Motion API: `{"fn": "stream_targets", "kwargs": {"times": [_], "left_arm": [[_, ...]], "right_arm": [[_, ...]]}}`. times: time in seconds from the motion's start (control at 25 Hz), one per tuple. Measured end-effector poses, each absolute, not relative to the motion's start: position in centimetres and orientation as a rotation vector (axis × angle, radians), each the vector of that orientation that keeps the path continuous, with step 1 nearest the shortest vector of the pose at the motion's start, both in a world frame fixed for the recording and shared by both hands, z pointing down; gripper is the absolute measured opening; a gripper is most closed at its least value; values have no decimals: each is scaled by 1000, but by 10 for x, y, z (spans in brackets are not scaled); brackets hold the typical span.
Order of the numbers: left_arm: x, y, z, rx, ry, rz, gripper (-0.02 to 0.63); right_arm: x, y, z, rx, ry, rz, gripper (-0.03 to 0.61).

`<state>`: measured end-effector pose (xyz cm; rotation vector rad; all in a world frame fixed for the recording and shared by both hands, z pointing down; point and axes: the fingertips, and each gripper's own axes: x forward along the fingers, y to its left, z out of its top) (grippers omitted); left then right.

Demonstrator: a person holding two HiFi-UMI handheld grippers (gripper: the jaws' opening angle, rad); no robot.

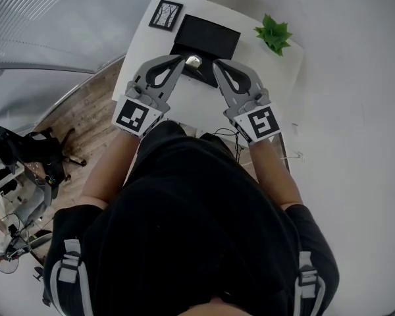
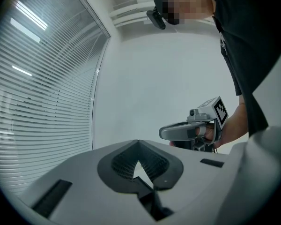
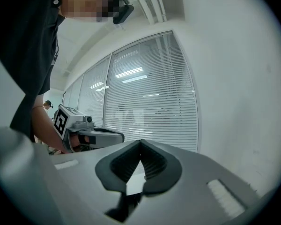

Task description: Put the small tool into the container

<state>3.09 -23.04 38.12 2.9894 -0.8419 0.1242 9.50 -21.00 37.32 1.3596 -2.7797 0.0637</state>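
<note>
The white bench (image 1: 247, 18) appears only in the head view; both gripper views tilt up to a pale wall (image 2: 154, 78) and window blinds (image 3: 150, 93), each catching the other gripper's black-and-white square marker. The dark container (image 1: 207, 37) sits mid-bench. The left claw (image 1: 180, 58) and right claw (image 1: 216, 63) hover at its near edge, each closed at the tips on nothing. Between them, at that edge, a small silvery tool (image 1: 193, 61) is too tiny to make out clearly.
</note>
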Motion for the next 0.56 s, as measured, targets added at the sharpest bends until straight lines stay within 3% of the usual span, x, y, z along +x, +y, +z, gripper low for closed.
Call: {"fn": "stream_targets", "kwargs": {"times": [0.56], "left_arm": [[24,-228,385,2995,-846,134,8]], "right_arm": [[93,-209,378,1349,-2758,71,11]]}}
